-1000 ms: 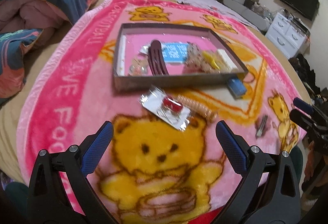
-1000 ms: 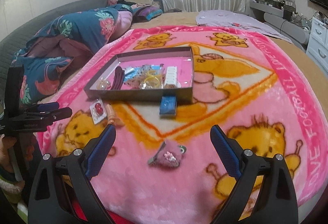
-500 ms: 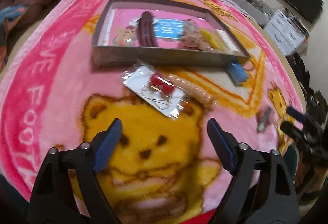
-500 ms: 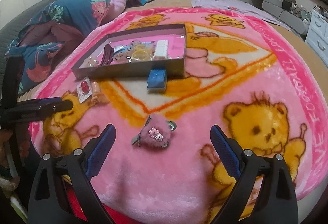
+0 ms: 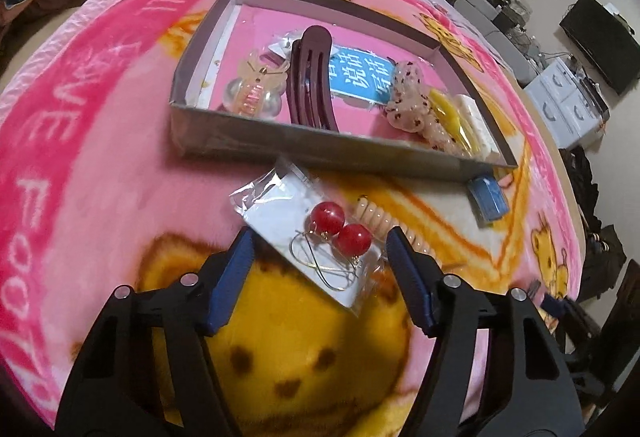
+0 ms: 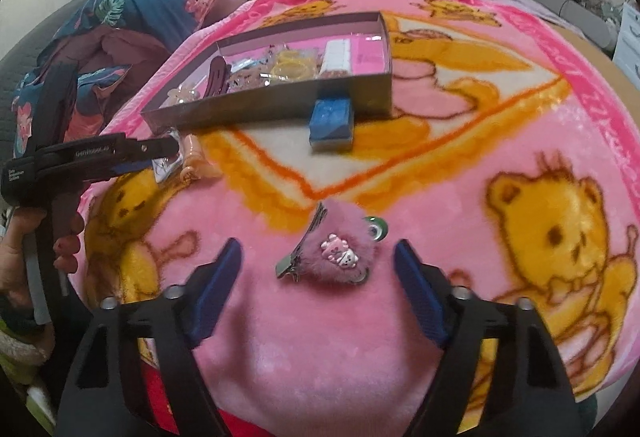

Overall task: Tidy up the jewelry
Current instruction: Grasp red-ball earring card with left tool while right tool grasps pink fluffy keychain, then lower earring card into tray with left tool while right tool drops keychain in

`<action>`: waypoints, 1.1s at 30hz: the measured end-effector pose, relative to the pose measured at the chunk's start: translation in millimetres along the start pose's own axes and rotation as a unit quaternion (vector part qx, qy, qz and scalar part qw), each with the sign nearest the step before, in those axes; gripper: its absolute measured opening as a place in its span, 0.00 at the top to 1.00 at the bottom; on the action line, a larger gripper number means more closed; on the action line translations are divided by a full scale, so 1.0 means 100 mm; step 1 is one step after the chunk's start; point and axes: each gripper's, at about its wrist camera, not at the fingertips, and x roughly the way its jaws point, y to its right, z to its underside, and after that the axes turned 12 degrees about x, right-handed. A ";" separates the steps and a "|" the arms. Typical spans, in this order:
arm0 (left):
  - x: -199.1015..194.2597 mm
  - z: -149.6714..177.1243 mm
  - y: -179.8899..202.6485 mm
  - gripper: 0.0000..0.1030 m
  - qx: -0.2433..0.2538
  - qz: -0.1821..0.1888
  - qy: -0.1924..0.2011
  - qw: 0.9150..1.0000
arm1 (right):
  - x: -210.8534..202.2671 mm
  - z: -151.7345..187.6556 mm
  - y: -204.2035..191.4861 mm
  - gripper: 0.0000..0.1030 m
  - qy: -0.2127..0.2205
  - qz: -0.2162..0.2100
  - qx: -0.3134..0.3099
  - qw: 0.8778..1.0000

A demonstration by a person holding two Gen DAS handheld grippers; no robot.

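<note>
Both grippers have dropped closer, jaws narrowing yet apart: left gripper (image 5: 320, 257) around the earring packet (image 5: 308, 237), probably slippery, so pinch its edges; right gripper (image 6: 318, 269) around the soft, fluffy clip (image 6: 332, 257).

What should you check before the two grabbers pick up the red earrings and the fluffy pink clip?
1. Earring packet lies between the left gripper fingers: ok. The jaws have just been closing, but are not yet pressing on it.
2. Peach coil hair tie clear of the right-hand finger: not ok, it lies right beside it.
3. Fluffy pink clip centred ahead of the right gripper, whose jaws have just been closing: ok.
4. Green bead attached to the clip: cannot tell.
5. Room in the box for more: ok, bare pink floor at its back.
</note>
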 end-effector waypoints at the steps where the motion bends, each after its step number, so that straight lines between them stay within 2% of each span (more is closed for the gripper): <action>1: 0.01 -0.01 0.01 0.52 0.003 -0.004 0.002 1.000 | 0.02 0.00 0.00 0.43 -0.002 -0.001 0.003 1.000; 3: 0.03 -0.04 0.02 0.64 0.010 -0.009 0.008 1.000 | 0.03 0.00 0.00 0.52 0.002 0.000 0.002 1.000; 5: 0.06 -0.04 0.03 0.66 0.015 -0.009 0.009 1.000 | 0.03 0.00 -0.02 0.60 0.004 -0.003 -0.003 1.000; 9: 0.05 -0.03 0.03 0.70 0.024 -0.007 0.014 1.000 | 0.03 0.00 -0.03 0.64 0.011 -0.004 -0.006 1.000; 16: -0.12 0.05 -0.06 0.73 0.020 0.007 0.025 0.999 | -0.03 -0.03 -0.08 0.66 0.023 -0.014 -0.011 1.000; 23: -0.42 0.06 -0.11 0.74 0.029 -0.006 0.055 0.998 | -0.11 -0.09 -0.27 0.66 0.036 -0.027 -0.032 0.998; 24: -0.45 0.05 -0.13 0.80 0.028 -0.006 0.059 0.998 | -0.12 -0.10 -0.30 0.66 0.037 -0.028 -0.035 0.998; 33: -0.64 -0.03 -0.27 0.80 0.017 -0.009 0.084 0.996 | -0.11 -0.27 -0.63 0.66 0.046 -0.040 -0.072 0.996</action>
